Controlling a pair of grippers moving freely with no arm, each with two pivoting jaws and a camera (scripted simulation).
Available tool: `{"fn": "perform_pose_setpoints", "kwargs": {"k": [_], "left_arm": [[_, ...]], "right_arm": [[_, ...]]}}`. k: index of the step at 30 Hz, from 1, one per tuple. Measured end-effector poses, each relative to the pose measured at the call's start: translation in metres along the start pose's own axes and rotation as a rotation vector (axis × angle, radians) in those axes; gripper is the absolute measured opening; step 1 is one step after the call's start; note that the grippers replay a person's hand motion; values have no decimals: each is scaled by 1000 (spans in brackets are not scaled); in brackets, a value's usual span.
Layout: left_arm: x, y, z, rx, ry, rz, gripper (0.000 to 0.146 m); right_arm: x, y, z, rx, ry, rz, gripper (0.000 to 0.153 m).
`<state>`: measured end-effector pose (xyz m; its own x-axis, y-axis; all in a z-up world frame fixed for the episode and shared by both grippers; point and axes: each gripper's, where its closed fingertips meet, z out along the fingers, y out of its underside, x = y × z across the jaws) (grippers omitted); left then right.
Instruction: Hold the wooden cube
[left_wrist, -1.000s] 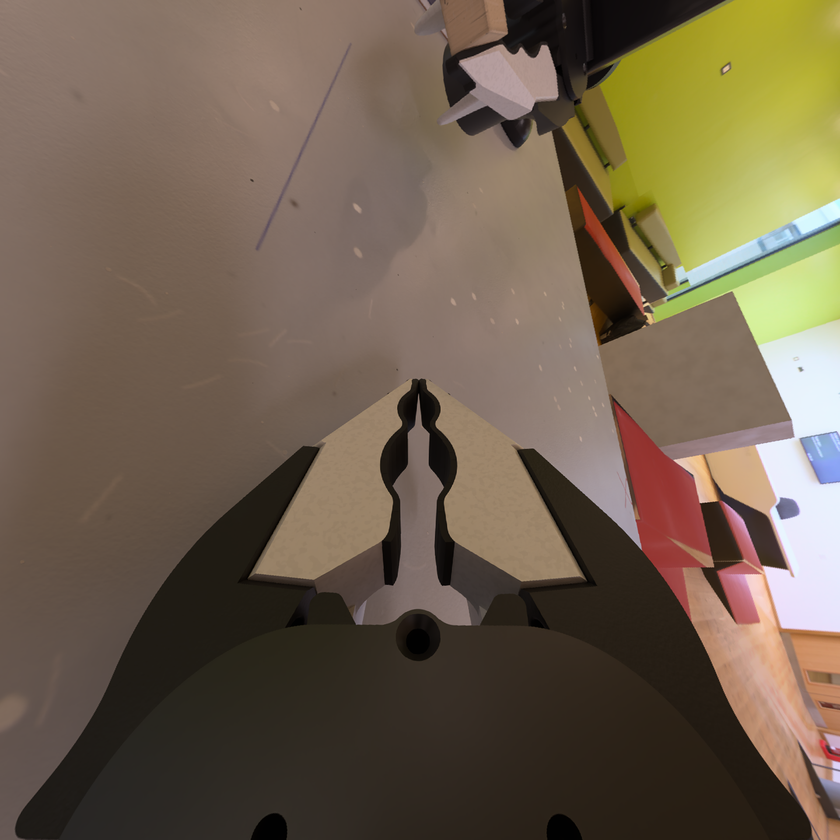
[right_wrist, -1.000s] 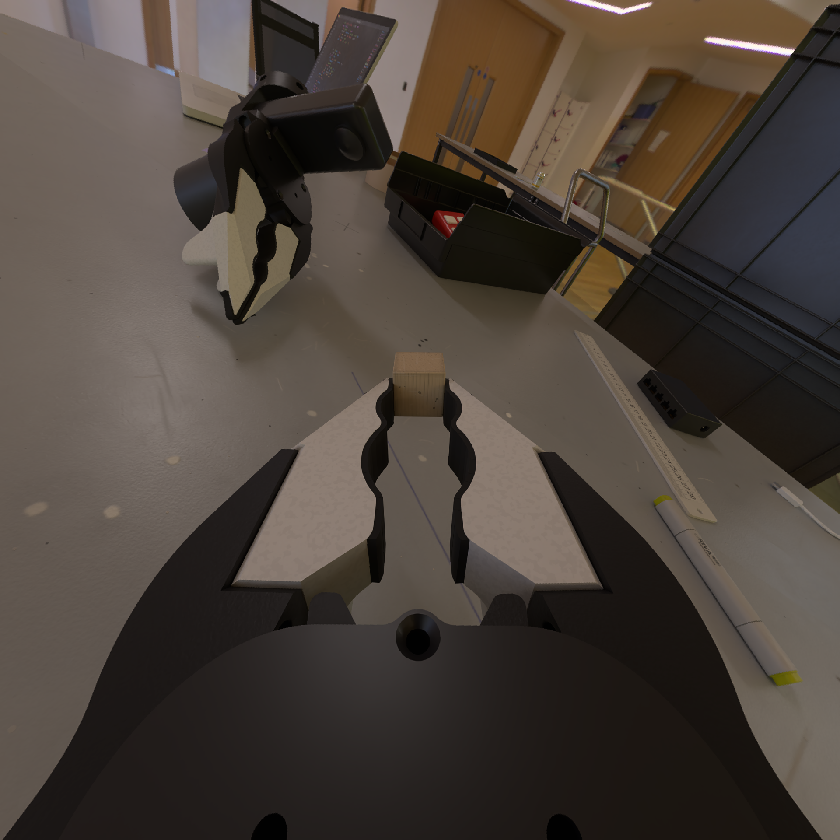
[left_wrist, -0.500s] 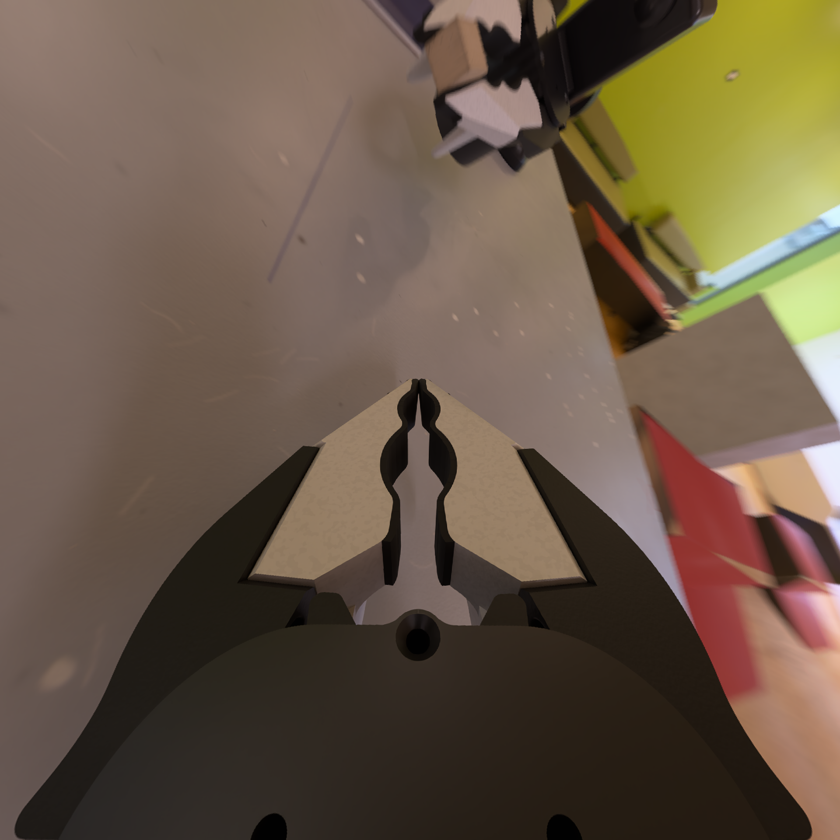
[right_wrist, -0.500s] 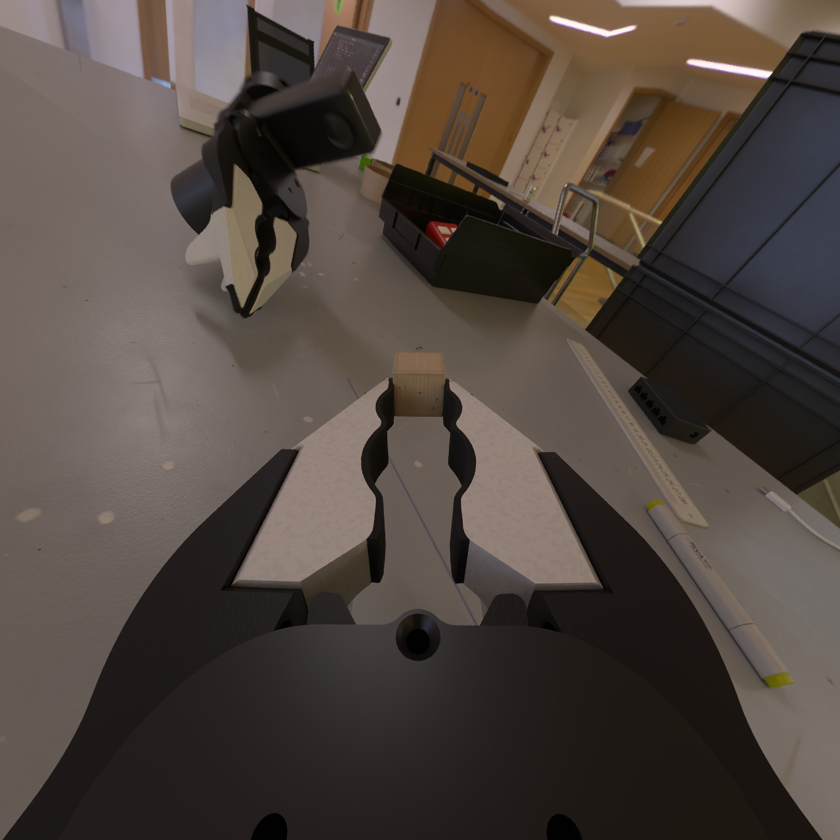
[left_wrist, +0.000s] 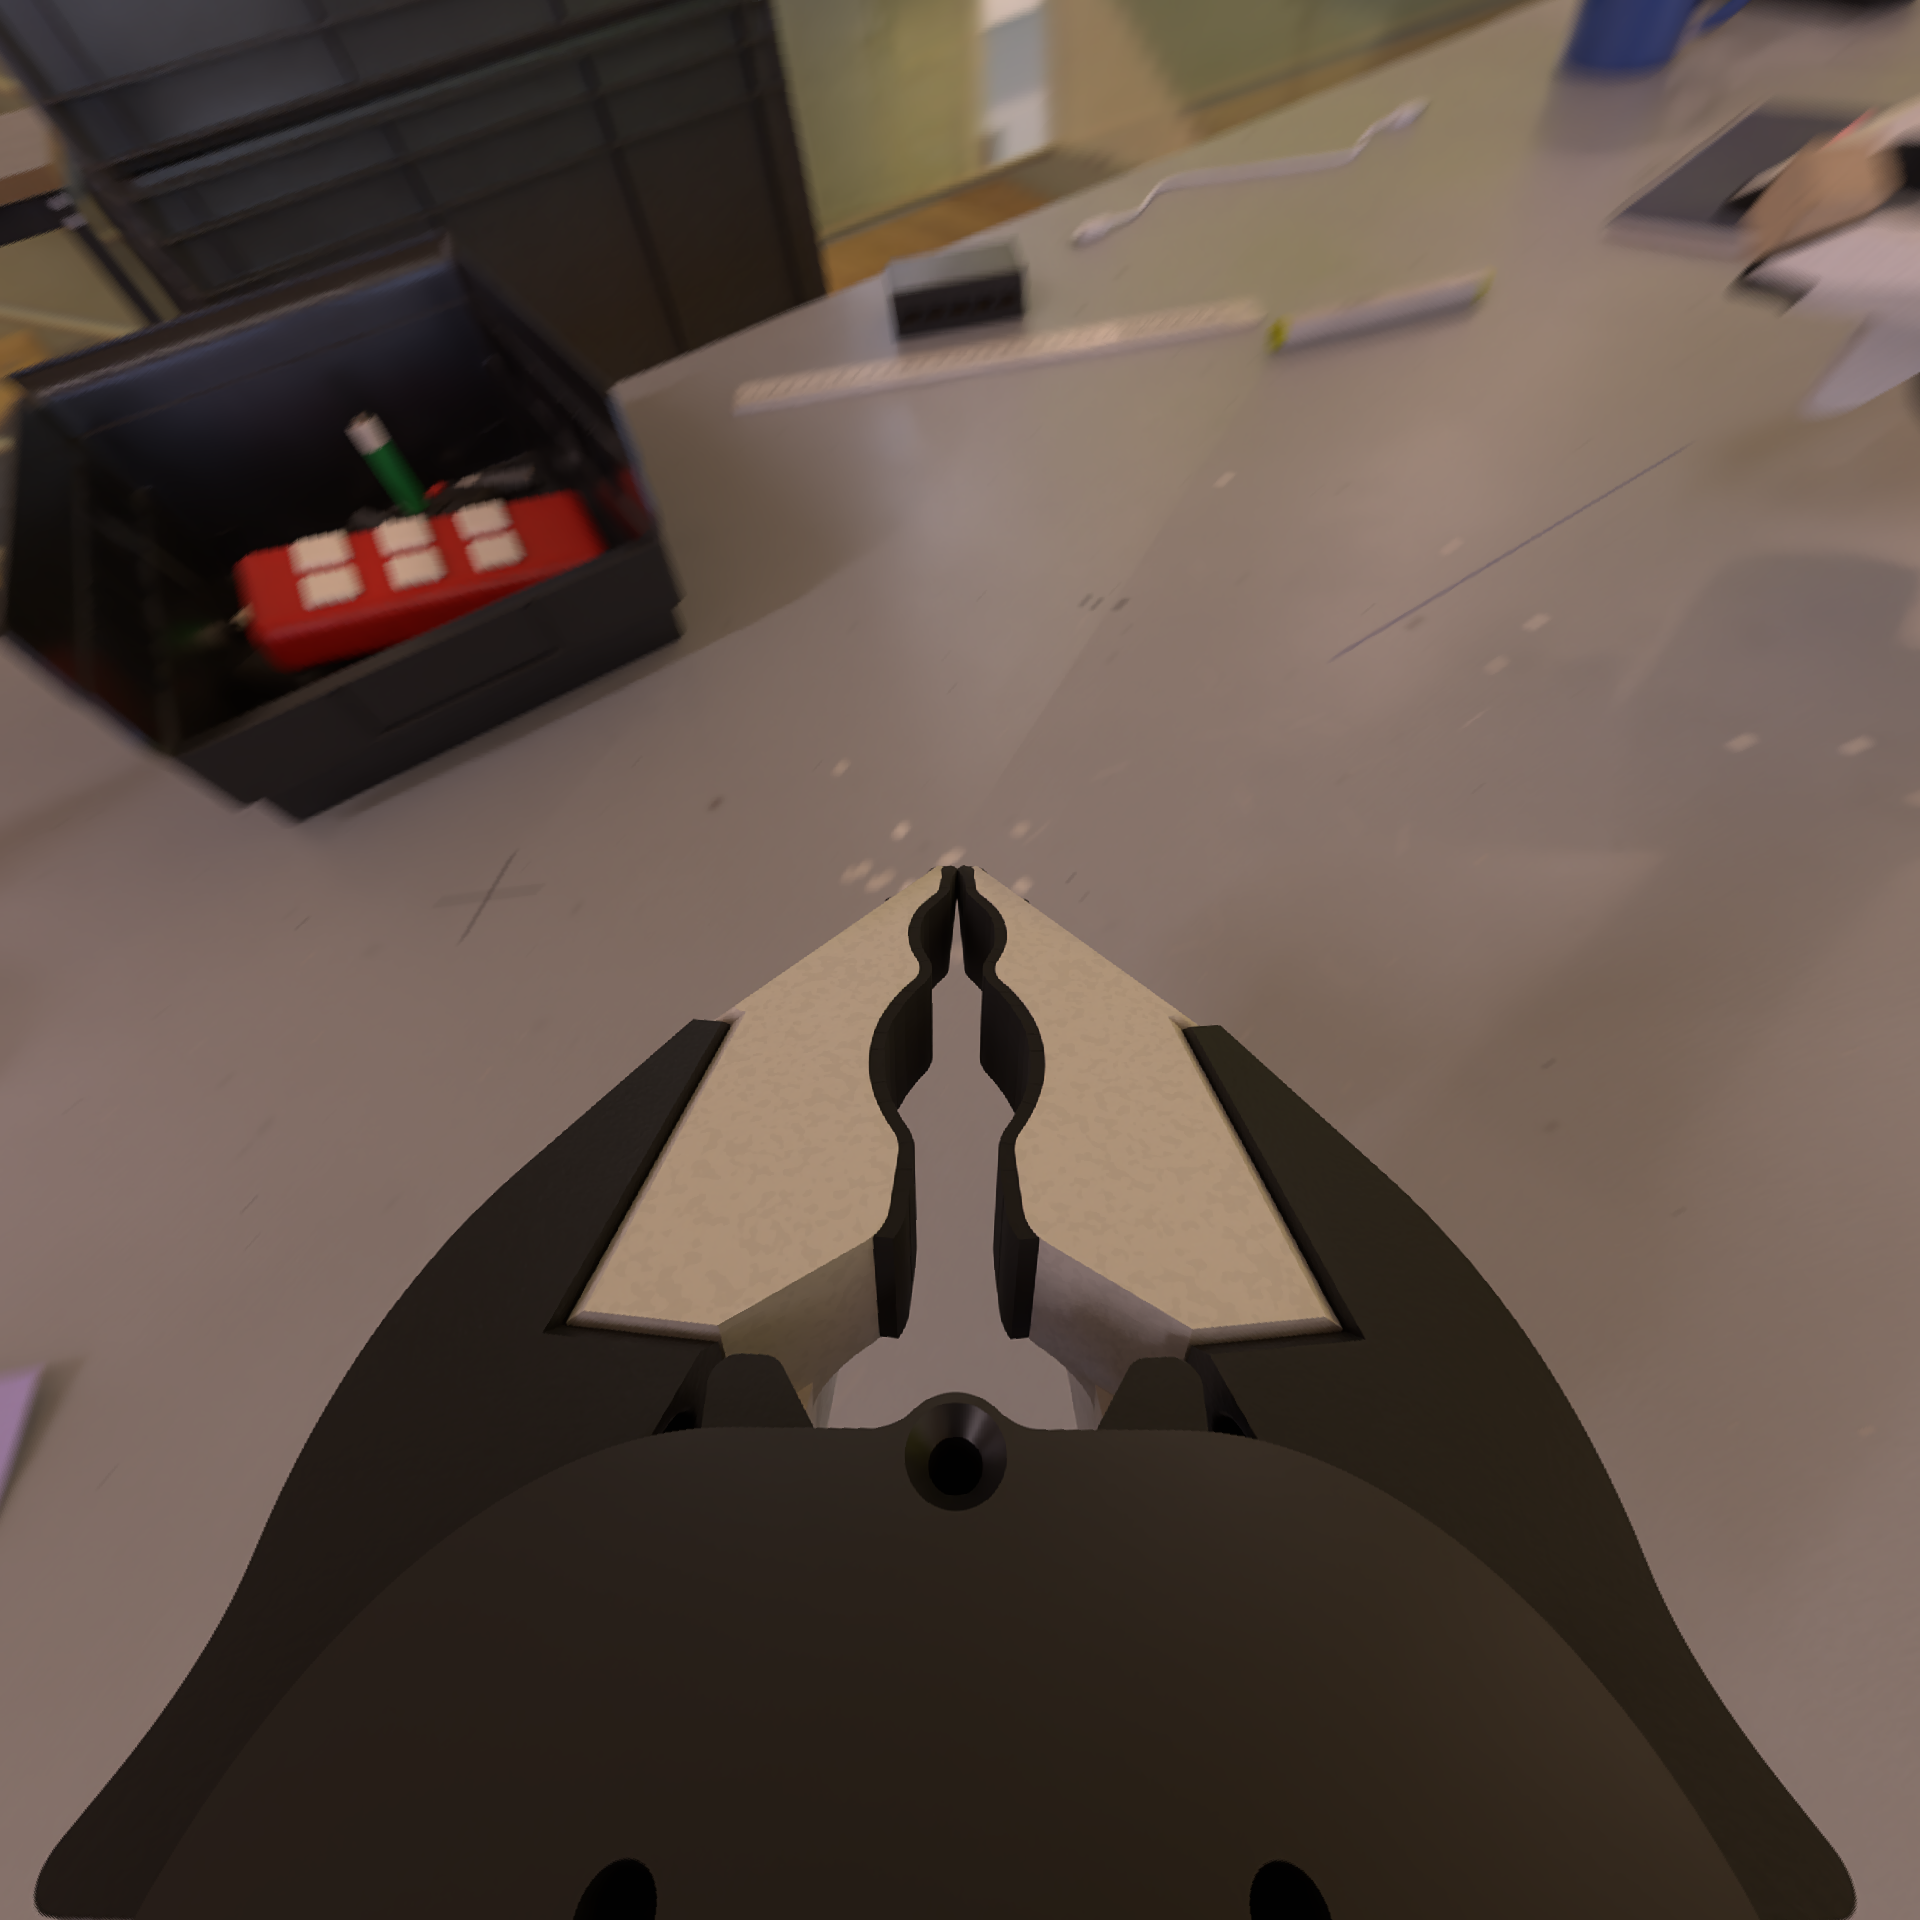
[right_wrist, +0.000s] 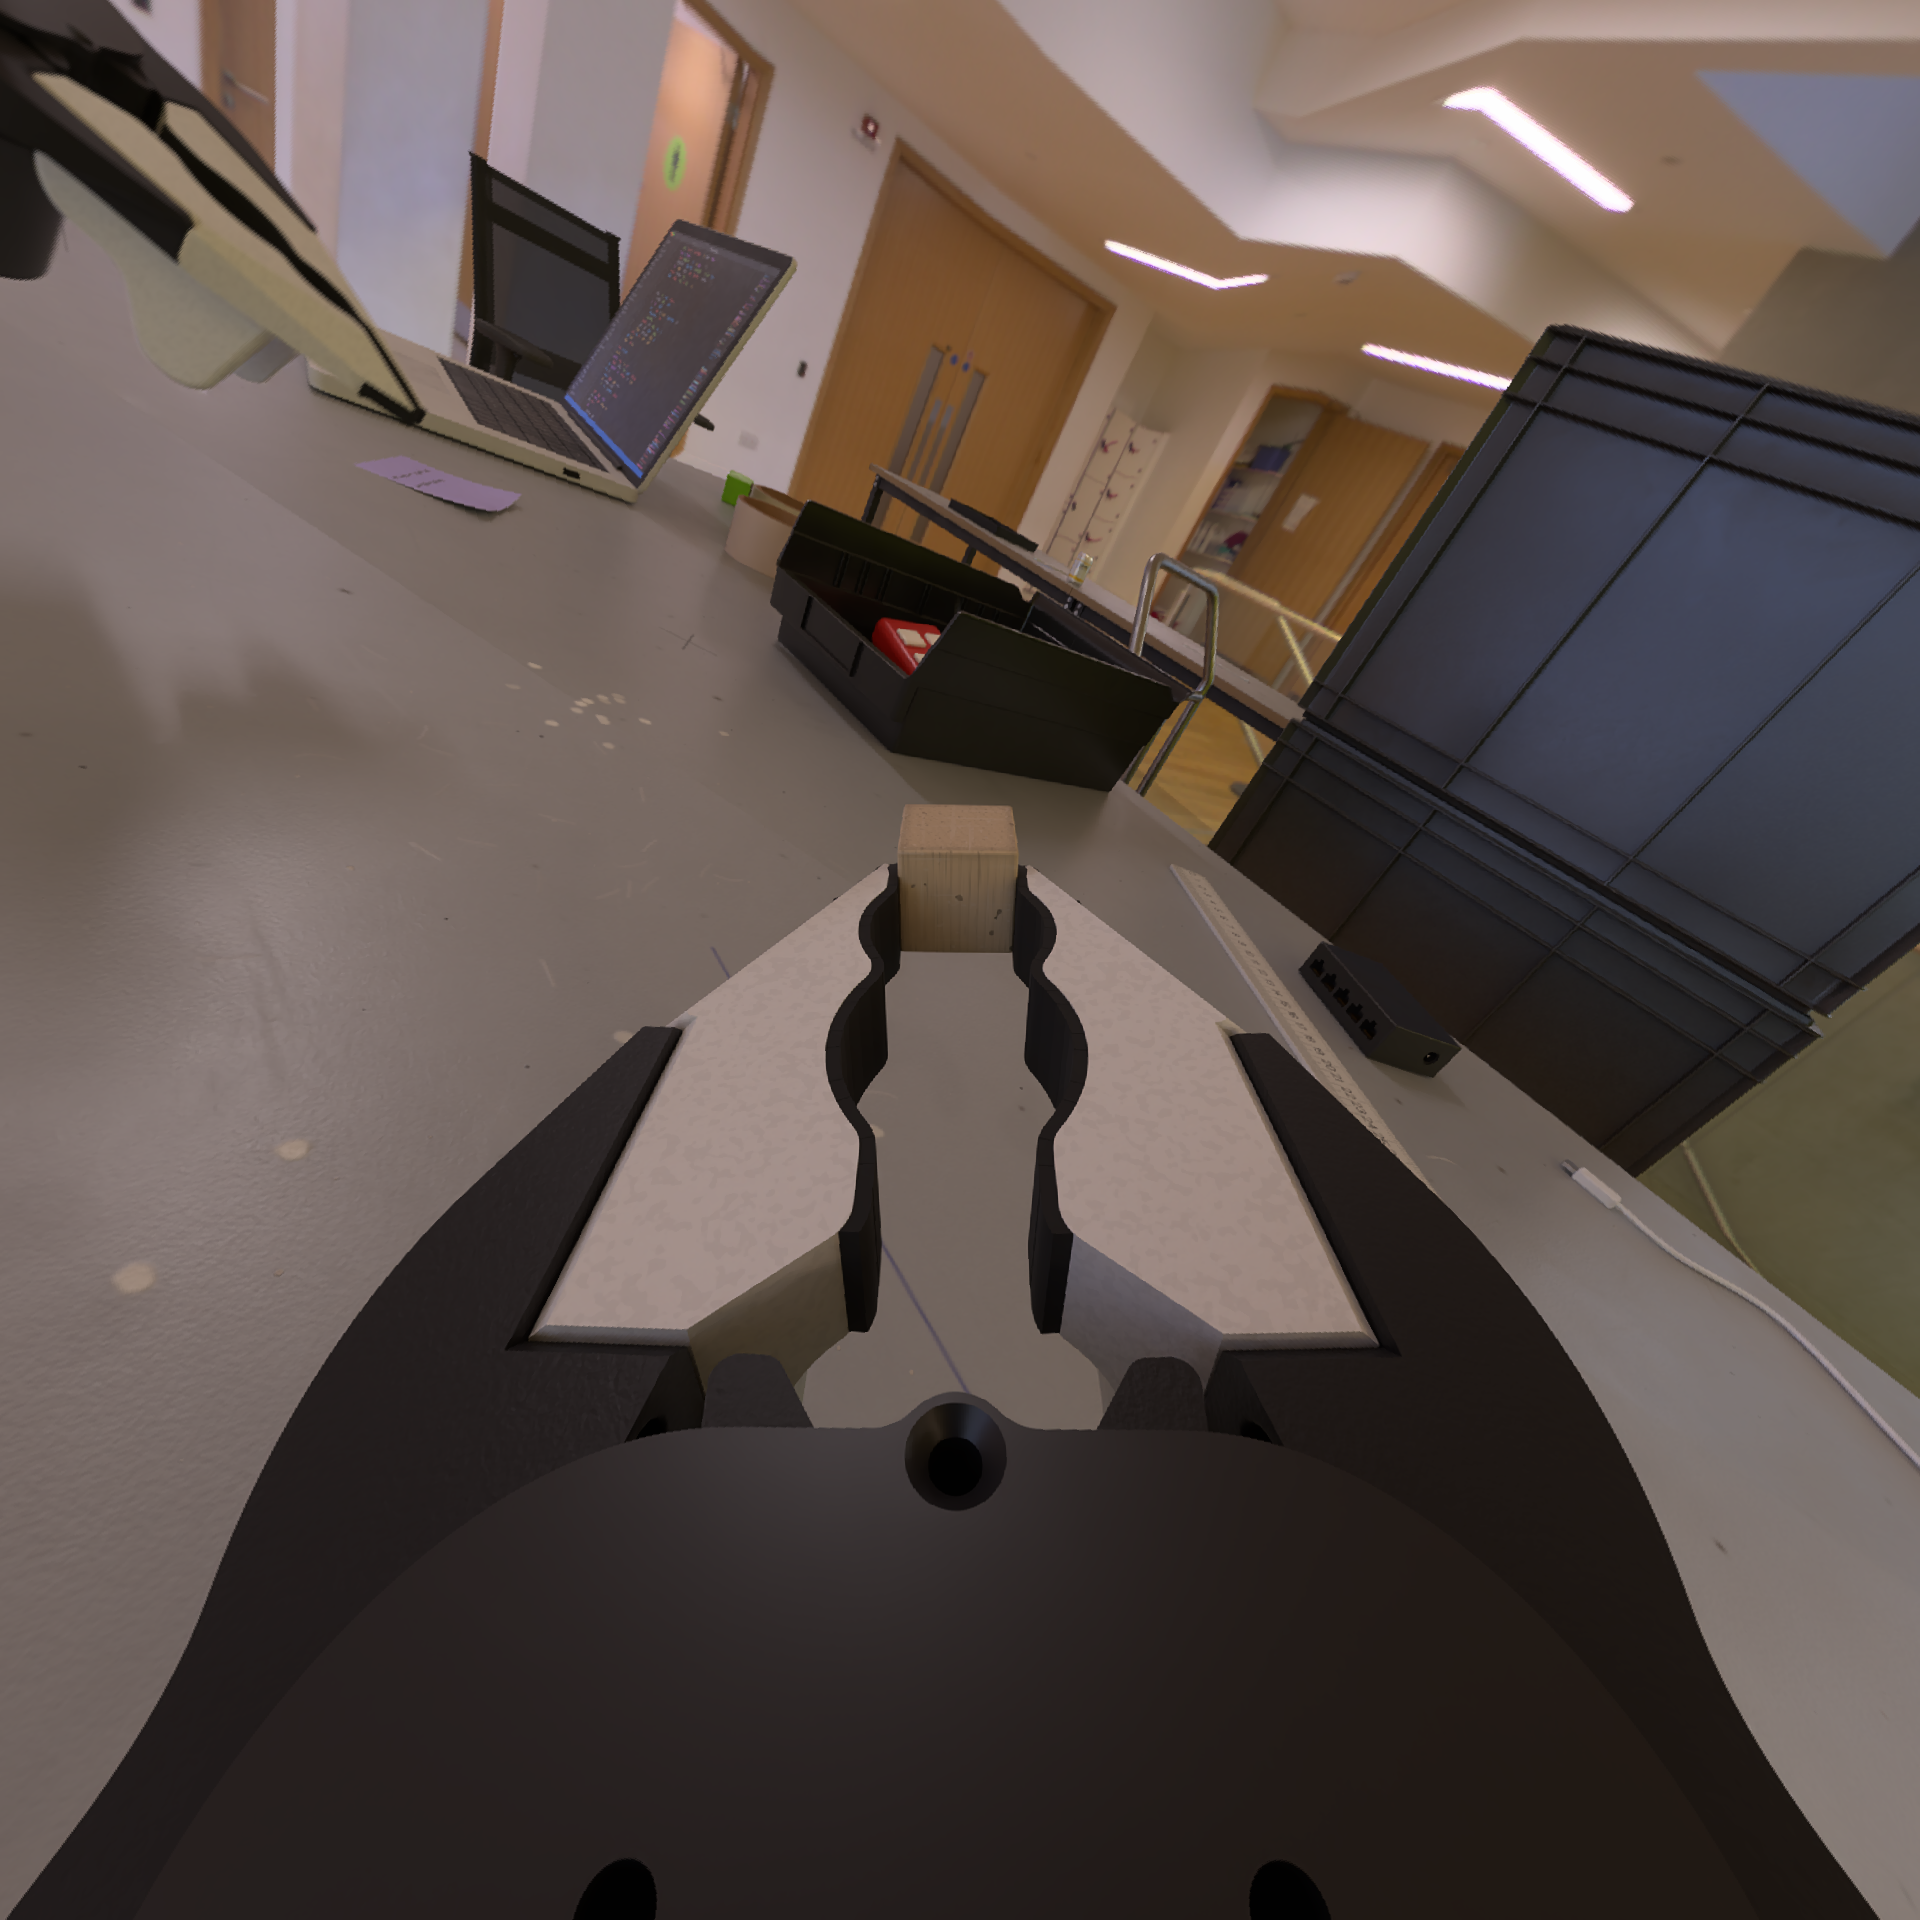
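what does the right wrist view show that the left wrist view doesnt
Only the right wrist view shows the wooden cube clamped in the right gripper, plus an open laptop. Only the left wrist view shows the shut, empty left gripper close up and a green marker. Both show the black bin and ruler.

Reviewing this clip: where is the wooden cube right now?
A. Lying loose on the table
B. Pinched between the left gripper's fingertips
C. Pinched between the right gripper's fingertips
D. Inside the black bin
C: in the right wrist view the cube sits clamped at the tips of the right gripper, while the left gripper is shut on nothing.
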<state>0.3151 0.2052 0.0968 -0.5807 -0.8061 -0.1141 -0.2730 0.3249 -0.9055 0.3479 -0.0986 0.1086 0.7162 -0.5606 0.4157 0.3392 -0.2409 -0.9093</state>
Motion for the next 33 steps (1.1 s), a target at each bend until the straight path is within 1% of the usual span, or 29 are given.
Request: {"fn": "perform_pose_setpoints", "kwargs": {"k": [2, 5, 9, 13, 17, 20, 22, 23, 25, 28, 30, 33], "left_arm": [[-9, 16, -8, -52, -71, 14, 0], [-17, 31, -15, -62, -122, -14, 0], [-27, 44, -20, -59, -160, -60, 0], [-34, 57, -19, -91, -178, -94, 0], [-35, 73, -12, -150, -160, -148, 12], [-34, 87, -9, -211, -133, -227, 23], [-37, 89, -10, -221, -153, -263, 30], [-40, 84, -11, -200, -173, -260, 33], [-38, 65, -12, -121, -191, -193, 40], [-14, 34, -3, -46, -94, -33, 51], [4, 28, 12, -100, -21, 46, 55], [21, 25, 34, -191, 49, 120, 56]], "right_arm": [[1, -2, 0, 9, 10, -4, 20], [1, -2, 0, 14, 17, -6, 20], [2, -1, 1, 11, 28, -5, 20], [2, 3, 2, 3, 28, 4, 20], [1, 5, 3, -5, 26, -3, 20], [2, 6, 3, -9, 31, -10, 20], [3, 5, 2, -7, 40, -11, 20], [4, 5, 2, -5, 45, -12, 20], [7, 5, 1, -2, 56, -15, 20], [9, 4, 0, 1, 68, -16, 20], [10, 5, 0, 1, 72, -17, 20], [10, 4, -1, 0, 74, -20, 20]]}}
